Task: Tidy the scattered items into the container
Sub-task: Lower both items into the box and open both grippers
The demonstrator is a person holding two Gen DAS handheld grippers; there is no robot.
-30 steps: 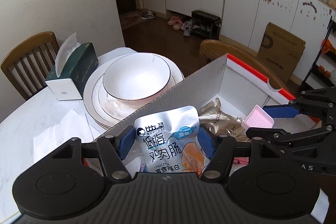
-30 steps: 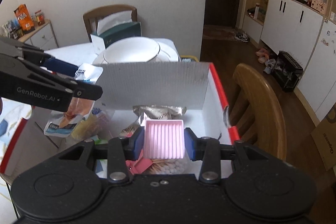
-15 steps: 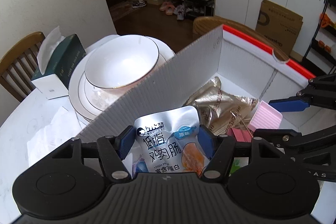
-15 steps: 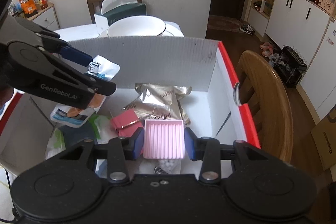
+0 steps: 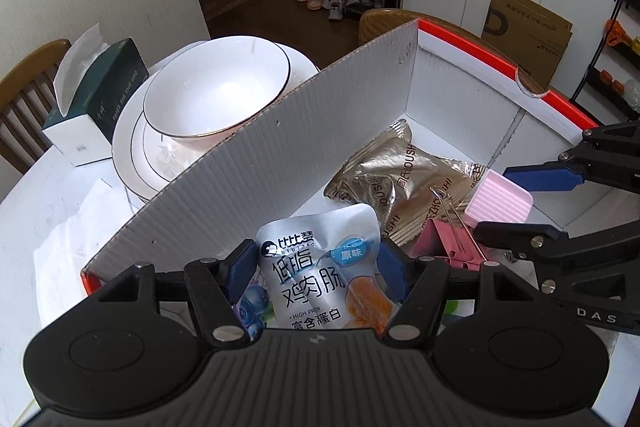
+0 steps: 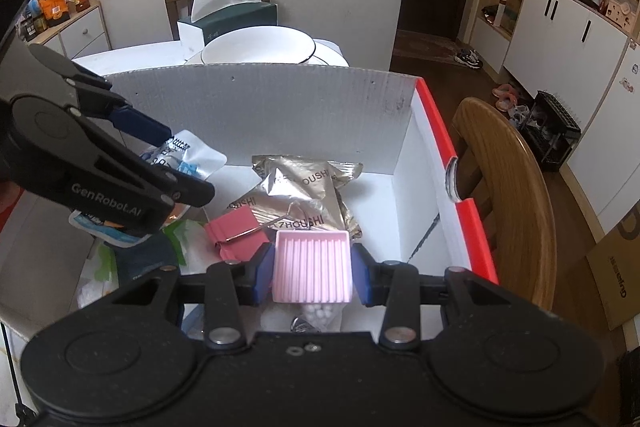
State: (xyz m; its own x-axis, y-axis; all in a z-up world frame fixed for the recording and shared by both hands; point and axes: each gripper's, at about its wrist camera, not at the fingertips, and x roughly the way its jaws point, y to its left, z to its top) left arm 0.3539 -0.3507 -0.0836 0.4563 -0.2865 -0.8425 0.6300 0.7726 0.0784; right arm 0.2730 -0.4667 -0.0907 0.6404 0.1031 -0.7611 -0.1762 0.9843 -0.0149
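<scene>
Left wrist: left gripper (image 5: 316, 267) clamps the silver snack pouch (image 5: 320, 267) over the box (image 5: 248, 163); gold packets (image 5: 396, 183) at 1 o'clock. Right wrist: right gripper (image 6: 312, 269) narrowly clamps pink ribbed tray (image 6: 312, 265) inside the box; red binder clip (image 6: 236, 233) at 10 o'clock.

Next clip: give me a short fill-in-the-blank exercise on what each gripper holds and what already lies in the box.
1. The left gripper holds a silver snack ____ over the box.
2. The ridged tray in the right gripper is coloured ____.
3. The gold packets lie ____ the box.
4. The white bowl sits on stacked ____.

Missing words: pouch; pink; inside; plates
</scene>
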